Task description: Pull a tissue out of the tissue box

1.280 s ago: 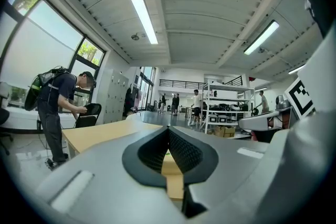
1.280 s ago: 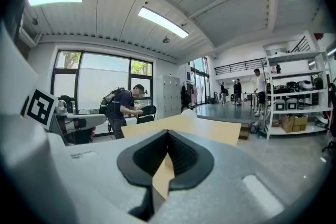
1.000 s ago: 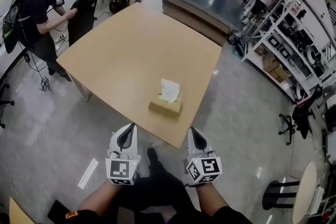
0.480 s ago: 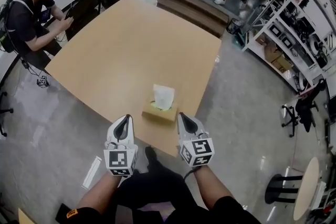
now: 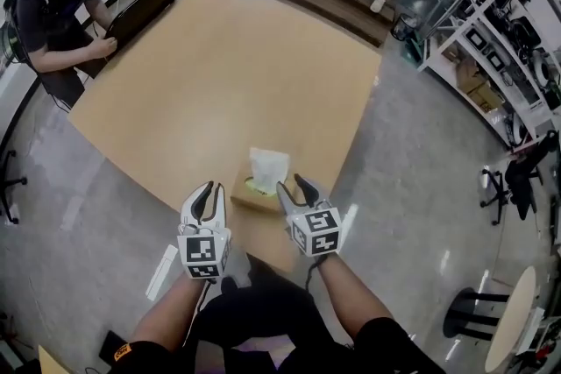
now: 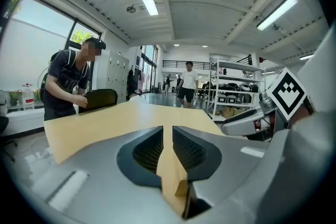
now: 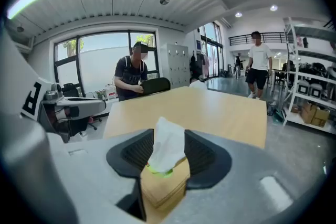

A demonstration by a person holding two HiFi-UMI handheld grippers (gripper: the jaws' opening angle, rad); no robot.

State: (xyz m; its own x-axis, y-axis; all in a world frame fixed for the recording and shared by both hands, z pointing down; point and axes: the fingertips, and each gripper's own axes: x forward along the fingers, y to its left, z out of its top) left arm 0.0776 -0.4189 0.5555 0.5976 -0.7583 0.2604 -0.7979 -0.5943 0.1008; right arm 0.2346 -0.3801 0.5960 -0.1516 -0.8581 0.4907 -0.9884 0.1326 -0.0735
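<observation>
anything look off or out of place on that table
Nothing stands out. The tan cardboard tissue box sits upright by the near edge of the light wooden table, with a white tissue poking up from its slot. Nothing is spilled or torn.

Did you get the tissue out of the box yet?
Not yet. Done: nothing is out; the tissue stands up from the tissue box on the table. In hand: the right gripper is at the box, jaws opening, with the tissue lined up between them but not pinched. The left gripper is shut and empty beside it. Left to do: close on the tissue and pull it free.
</observation>
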